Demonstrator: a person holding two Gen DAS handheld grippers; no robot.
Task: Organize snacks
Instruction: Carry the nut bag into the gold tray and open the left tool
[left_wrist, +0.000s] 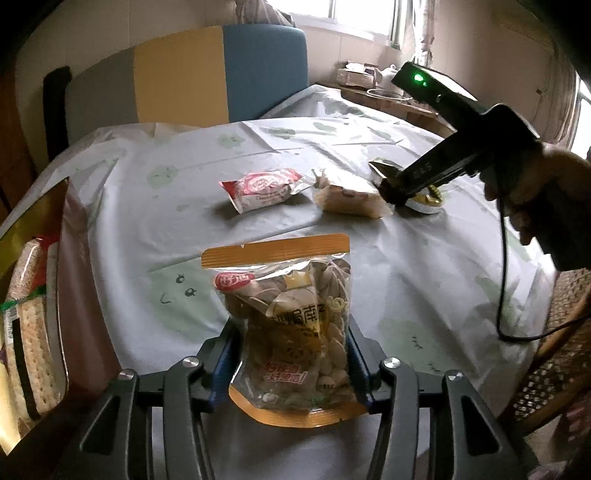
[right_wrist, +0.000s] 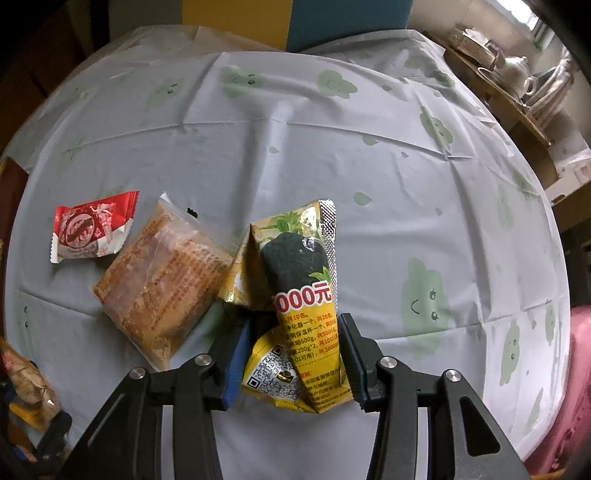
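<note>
A tabletop (right_wrist: 332, 155) under a pale cloth with green prints. Left gripper (left_wrist: 291, 354) fingers clamp an upright clear, orange-edged seed bag (left_wrist: 291, 325) near the front edge. Right gripper (right_wrist: 291, 354) fingers grasp a crumpled yellow foil packet (right_wrist: 299, 295), its lower end hidden.

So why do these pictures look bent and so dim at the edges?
Left wrist view: fisheye lens curves the table; window backlight darkens the hand.
Right wrist view: corners go black; glare on the yellow snack packet.
</note>
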